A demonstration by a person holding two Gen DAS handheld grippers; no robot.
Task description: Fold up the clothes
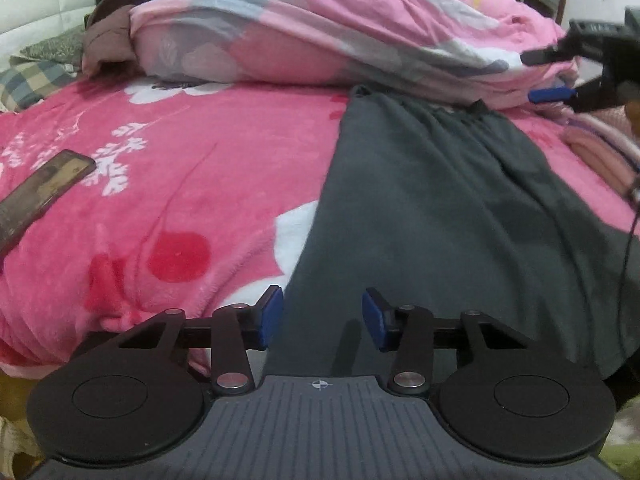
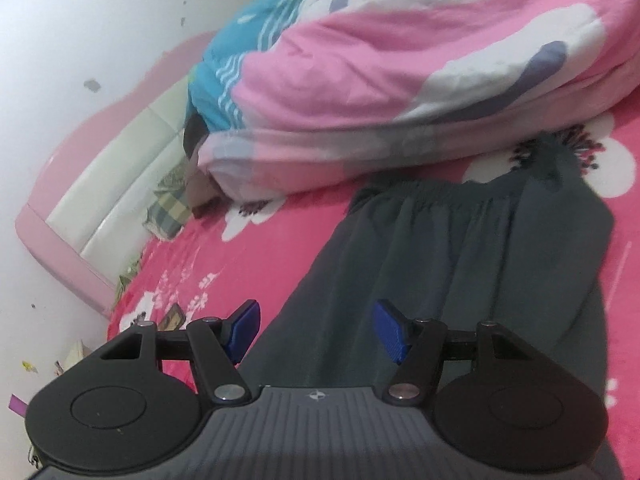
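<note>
Phone (image 1: 44,188): far left of the left wrist view, lying flat on the pink floral blanket (image 1: 180,184), well clear of the action.

Quilt (image 1: 320,40): heaped along the top of both views, pink with grey and white patches, its lower edge just beside the garment's waistband.

Dark grey trousers (image 1: 460,208): here's the piece in play, spread lengthwise from centre to right in the left wrist view, waistband (image 2: 460,192) at the far end near the quilt, the near end running under the camera.

Left gripper (image 1: 323,316): bottom centre, jaws set at a middling gap, nothing pinched; the left pad hangs over the trousers' left edge, the right pad over the cloth. Whether the pads touch fabric, can't tell.

Right gripper (image 2: 316,330): jaws fairly wide and empty, hovering over the near half of the trousers in its own view; in the left wrist view it shows at the upper right edge (image 1: 548,76), up in front of the quilt.

Step in hand: looks like the approach before a fold, with the garment laid out and neither claw gripping yet.

Next move: likely calls for each claw to drop onto an edge or end of the trousers, close on the cloth, then lift and carry it over. The loose fabric may slip out of a shallow pinch.
</note>
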